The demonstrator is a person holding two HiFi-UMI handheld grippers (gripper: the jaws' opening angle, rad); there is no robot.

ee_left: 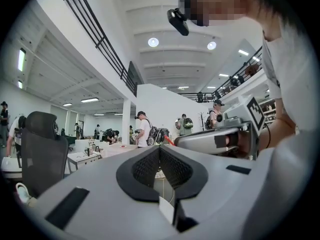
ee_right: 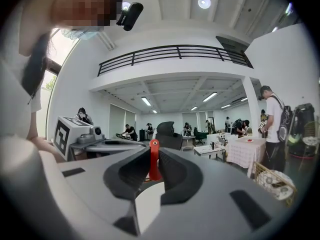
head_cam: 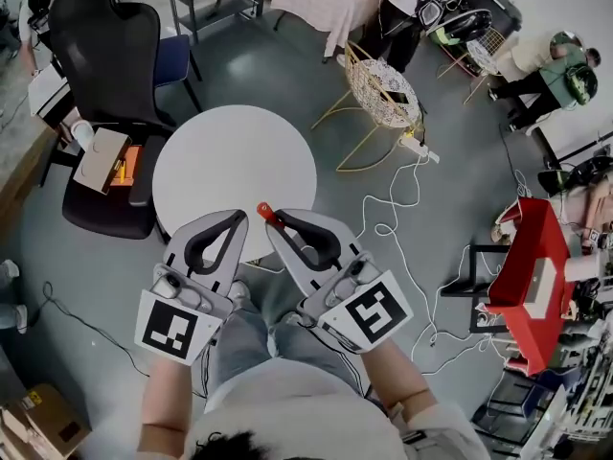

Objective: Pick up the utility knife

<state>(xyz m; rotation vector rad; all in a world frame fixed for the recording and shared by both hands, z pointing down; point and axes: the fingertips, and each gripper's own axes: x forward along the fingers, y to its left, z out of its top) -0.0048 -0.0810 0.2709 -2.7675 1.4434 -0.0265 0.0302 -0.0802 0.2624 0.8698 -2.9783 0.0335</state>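
The utility knife (head_cam: 267,214) is red and slim, and it sticks out of my right gripper (head_cam: 275,224), which is shut on it. In the right gripper view the knife (ee_right: 154,165) stands upright between the dark pads of the right gripper (ee_right: 154,153). My left gripper (head_cam: 238,218) is beside it on the left, shut with nothing in it; in the left gripper view its pads (ee_left: 150,166) meet at the tip of the left gripper (ee_left: 160,148). Both are held above the person's lap, at the near edge of a round white table (head_cam: 230,161).
A black office chair (head_cam: 101,56) stands to the left, with a cardboard box (head_cam: 100,159) on its seat. A gold wire chair (head_cam: 381,92) and white cables (head_cam: 402,228) are on the floor to the right. A red cart (head_cam: 533,271) is at the far right.
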